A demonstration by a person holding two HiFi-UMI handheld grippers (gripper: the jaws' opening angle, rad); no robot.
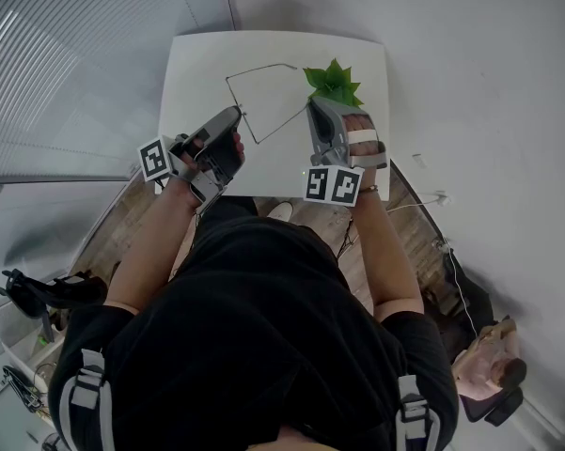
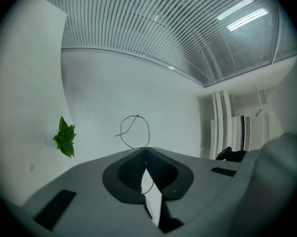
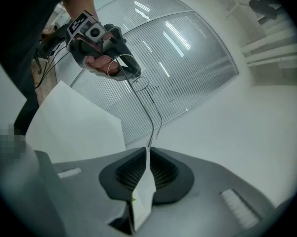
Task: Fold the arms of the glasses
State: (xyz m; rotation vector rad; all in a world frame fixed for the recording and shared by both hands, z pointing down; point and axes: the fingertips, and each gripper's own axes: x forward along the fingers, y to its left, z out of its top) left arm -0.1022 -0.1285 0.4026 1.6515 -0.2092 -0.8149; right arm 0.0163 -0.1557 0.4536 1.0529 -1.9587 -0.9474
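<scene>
Thin wire-framed glasses (image 1: 256, 142) hang in the air over the white table (image 1: 197, 73), stretched between my two grippers. My left gripper (image 1: 237, 113) is shut on the frame; in the left gripper view its jaws (image 2: 146, 148) pinch the wire just below a round lens rim (image 2: 148, 131). My right gripper (image 1: 312, 107) is shut on the end of one arm. In the right gripper view that arm (image 3: 147, 113) runs up from the jaws (image 3: 148, 149) to the left gripper (image 3: 133, 73). The arms stand unfolded.
A small green plant (image 1: 334, 83) stands on the table's far right, just beyond my right gripper; it also shows as the plant (image 2: 65, 137) in the left gripper view. A slatted wall (image 1: 66, 54) is at the left. Wooden floor (image 1: 113, 233) and cables lie below the table's near edge.
</scene>
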